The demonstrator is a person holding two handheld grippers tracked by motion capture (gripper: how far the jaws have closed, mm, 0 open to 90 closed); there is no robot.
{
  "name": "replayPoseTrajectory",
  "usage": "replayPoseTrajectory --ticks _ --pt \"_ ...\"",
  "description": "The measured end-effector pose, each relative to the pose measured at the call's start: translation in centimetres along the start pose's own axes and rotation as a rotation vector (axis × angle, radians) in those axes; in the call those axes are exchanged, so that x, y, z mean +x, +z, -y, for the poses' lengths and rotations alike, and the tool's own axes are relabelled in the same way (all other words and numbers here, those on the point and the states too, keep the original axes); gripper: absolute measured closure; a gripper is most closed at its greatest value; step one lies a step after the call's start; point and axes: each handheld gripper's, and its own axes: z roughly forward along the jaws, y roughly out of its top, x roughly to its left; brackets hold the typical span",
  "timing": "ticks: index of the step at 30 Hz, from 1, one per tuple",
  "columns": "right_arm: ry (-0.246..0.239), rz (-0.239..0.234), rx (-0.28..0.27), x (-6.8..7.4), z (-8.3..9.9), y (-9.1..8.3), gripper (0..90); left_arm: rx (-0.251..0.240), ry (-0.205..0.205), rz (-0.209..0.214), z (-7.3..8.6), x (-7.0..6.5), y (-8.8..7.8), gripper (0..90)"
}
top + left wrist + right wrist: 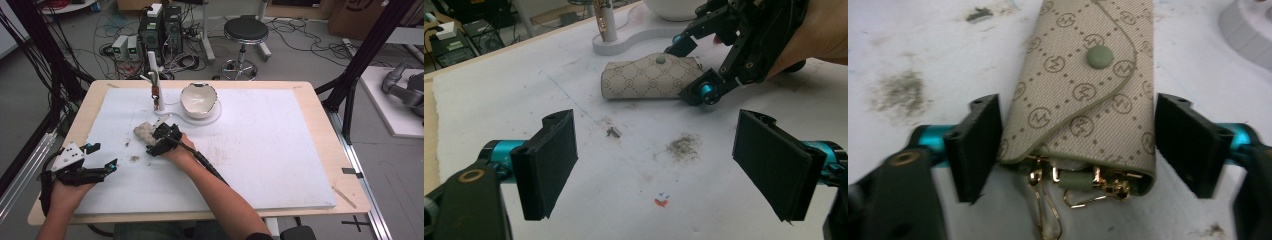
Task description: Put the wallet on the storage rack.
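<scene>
Two jaws of your right gripper stood released, straddling the key pouch (long axis pointing away); left gripper idled, open.

You are working in a lab or robotics test room, not a home: your surface is a plywood top under a stained white sheet, hemmed in by black metal frame struts that form a rig around it. On the bare grey floor behind it lie tangled cables, computer towers and small power boxes, with a round stool beside them. To your right, a grey robot arm rests on a white board, and cardboard boxes stand by the far wall.
</scene>
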Motion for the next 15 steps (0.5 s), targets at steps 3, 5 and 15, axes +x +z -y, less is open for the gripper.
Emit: replayPoseTrajectory --ticks 3,5,15 --pt "0.022 -0.014 0.005 -0.13 0.03 -0.07 26.3 0.000 0.001 -0.001 -0.01 -0.01 -0.03 17.9" --pt "0.022 -0.013 0.003 -0.16 0.06 -0.13 29.6 -0.001 -0.002 -0.002 0.00 -0.01 -0.05 17.9" --pt "0.042 -0.026 -0.002 -0.38 0.08 -0.38 34.0 -0.001 -0.004 -0.004 0.11 0.10 -0.17 17.9"
